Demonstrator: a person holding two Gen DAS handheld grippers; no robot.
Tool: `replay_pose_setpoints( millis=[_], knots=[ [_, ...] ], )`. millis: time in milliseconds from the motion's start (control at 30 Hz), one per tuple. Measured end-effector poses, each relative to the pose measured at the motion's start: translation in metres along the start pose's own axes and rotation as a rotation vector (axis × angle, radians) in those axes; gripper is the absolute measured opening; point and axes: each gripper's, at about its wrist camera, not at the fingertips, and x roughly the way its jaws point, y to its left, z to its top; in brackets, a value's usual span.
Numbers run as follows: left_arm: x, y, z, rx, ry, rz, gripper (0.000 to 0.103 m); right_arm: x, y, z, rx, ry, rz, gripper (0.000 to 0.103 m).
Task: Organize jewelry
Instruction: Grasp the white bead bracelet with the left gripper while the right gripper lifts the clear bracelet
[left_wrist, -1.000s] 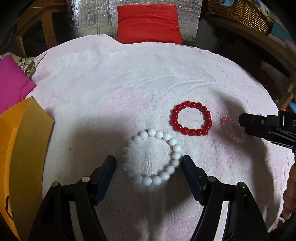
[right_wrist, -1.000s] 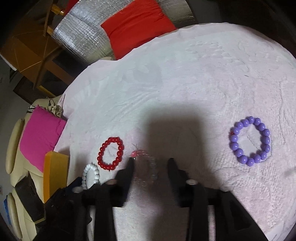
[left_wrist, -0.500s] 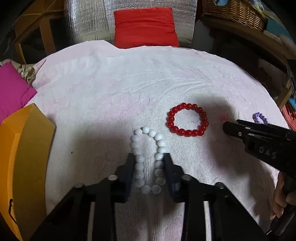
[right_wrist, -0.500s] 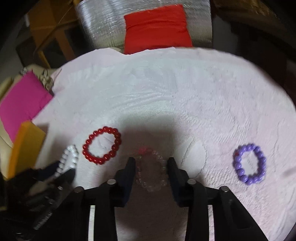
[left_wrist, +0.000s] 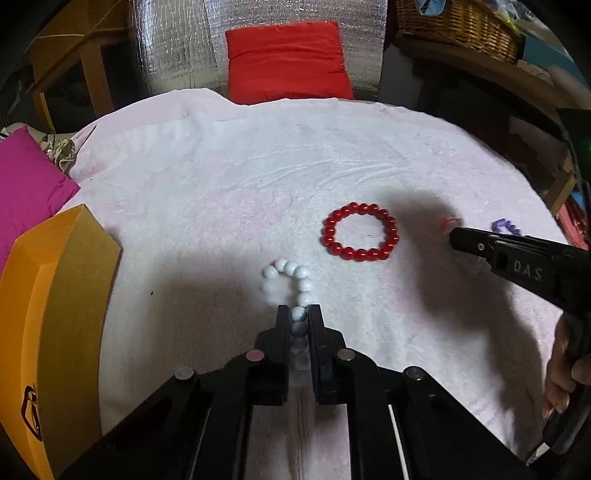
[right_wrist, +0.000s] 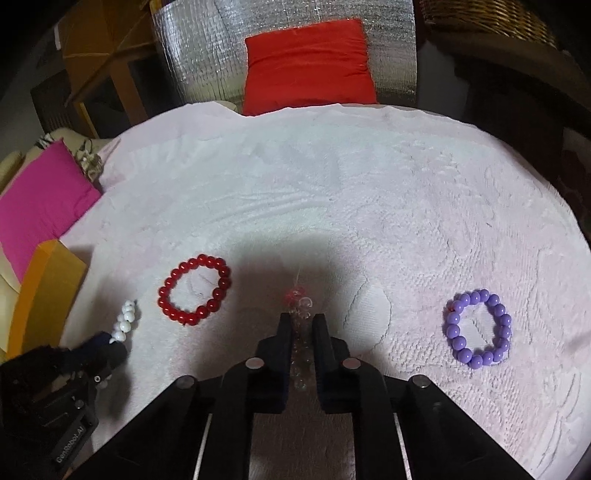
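Pale pink towel (right_wrist: 332, 192) — red cushion (right_wrist: 310, 62), silver foil (right_wrist: 199, 55) behind

red cushion (left_wrist: 286, 61) | magenta cushion (left_wrist: 26, 184) | wicker basket (left_wrist: 458, 26) | silver foil sheet (right_wrist: 207, 48)

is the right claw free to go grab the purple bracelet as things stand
Probably not yet: the right claw is shut on the clear bracelet. The cloth toward the purple bracelet lies bare.
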Motion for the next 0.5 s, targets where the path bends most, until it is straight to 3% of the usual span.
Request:
replay_pose_setpoints(
  millis=[500],
  knots=[
    [-0.028, 0.03, -0.038, -0.098, 0.009, -0.071, 0.01, -0.017, -0.028, -0.002, 0.157, 0.019, 0.167, 0.01]
  ],
)
